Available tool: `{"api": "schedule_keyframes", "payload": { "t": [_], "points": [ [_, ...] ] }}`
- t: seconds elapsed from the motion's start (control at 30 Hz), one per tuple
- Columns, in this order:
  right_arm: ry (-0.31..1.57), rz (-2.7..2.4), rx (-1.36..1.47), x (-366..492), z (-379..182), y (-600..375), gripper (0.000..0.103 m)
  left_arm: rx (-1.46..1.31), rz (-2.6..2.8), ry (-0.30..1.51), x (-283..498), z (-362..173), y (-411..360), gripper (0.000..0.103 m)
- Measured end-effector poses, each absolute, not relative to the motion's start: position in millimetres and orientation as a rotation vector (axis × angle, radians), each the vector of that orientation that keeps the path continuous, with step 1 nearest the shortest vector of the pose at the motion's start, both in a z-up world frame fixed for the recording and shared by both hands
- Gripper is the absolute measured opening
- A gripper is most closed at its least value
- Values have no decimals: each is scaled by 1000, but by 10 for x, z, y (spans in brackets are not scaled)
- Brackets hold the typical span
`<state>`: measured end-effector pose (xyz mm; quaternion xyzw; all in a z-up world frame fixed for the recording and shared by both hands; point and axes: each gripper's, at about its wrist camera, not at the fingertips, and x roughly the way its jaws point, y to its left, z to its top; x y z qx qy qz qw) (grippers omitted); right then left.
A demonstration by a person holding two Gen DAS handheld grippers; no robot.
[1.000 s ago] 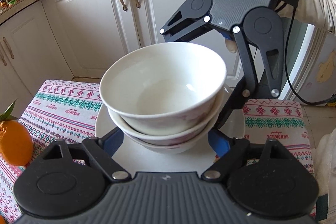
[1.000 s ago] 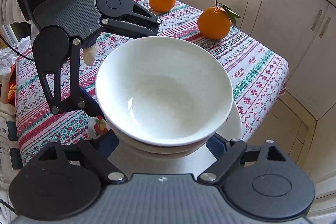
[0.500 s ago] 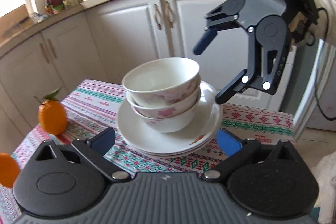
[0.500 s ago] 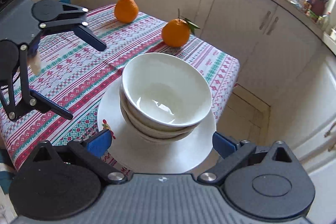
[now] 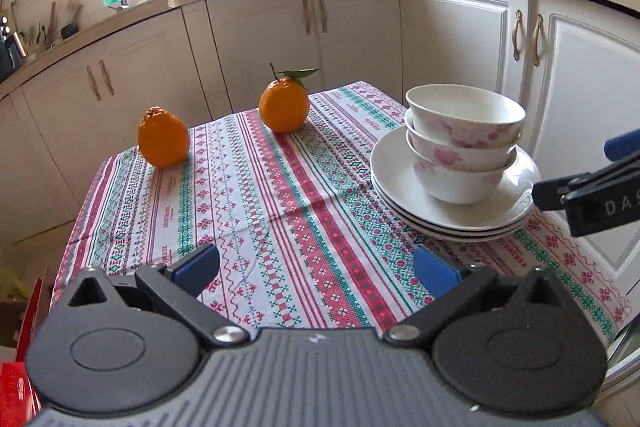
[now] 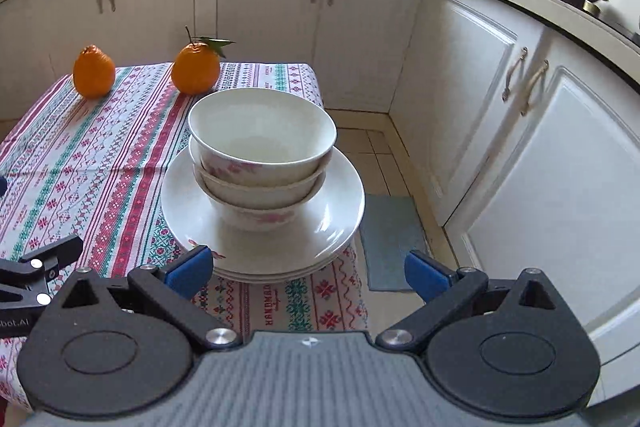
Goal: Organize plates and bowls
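Note:
Three white bowls with pink flowers point(image 5: 464, 143) point(image 6: 260, 163) are nested on a stack of white plates point(image 5: 400, 187) point(image 6: 340, 211) at the right end of the patterned tablecloth point(image 5: 280, 211) point(image 6: 92, 155). My left gripper point(image 5: 316, 269) is open over the cloth, to the left of the stack, with nothing between its blue pads. My right gripper point(image 6: 306, 269) is open too, drawn back in front of the plates' near rim, holding nothing. One of its fingers point(image 5: 576, 187) shows at the right edge of the left wrist view.
Two oranges point(image 5: 164, 139) point(image 5: 284, 105) stand on the far part of the table, also seen as oranges point(image 6: 94, 71) point(image 6: 196, 69) from the right. White kitchen cabinets point(image 5: 360, 27) ring the table. A grey floor mat point(image 6: 390, 243) lies past the table's right edge.
Both grippers have let go of the stack and pulled back and apart from it. Their jaws have widened, and both views have swung round toward the table and cabinets. The stack now stands alone.

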<state>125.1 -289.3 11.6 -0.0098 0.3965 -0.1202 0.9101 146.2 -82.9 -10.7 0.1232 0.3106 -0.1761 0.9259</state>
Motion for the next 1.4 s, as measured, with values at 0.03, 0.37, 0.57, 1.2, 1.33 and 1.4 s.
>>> {"api": "schedule_keyframes", "payload": {
  "t": [0.03, 0.37, 0.57, 1.2, 1.33, 1.4],
  "points": [
    [812, -256, -14, 1215, 126, -2861, 103, 248, -360, 638, 1431, -73, -819, 102],
    [679, -285, -14, 940, 510, -2628, 103, 189, -299, 571, 1264, 318, -724, 102],
    [644, -291, 1, 896, 609, -2611, 103, 133, -280, 560, 1273, 400, -662, 102],
    [660, -279, -4, 946, 559, -2565, 103, 114, -263, 580, 1308, 364, -677, 102],
    [662, -273, -2, 943, 550, -2574, 103, 109, -266, 586, 1316, 357, -670, 102],
    [667, -274, -2, 947, 539, -2577, 103, 112, -265, 589, 1318, 348, -673, 102]
  ]
}}
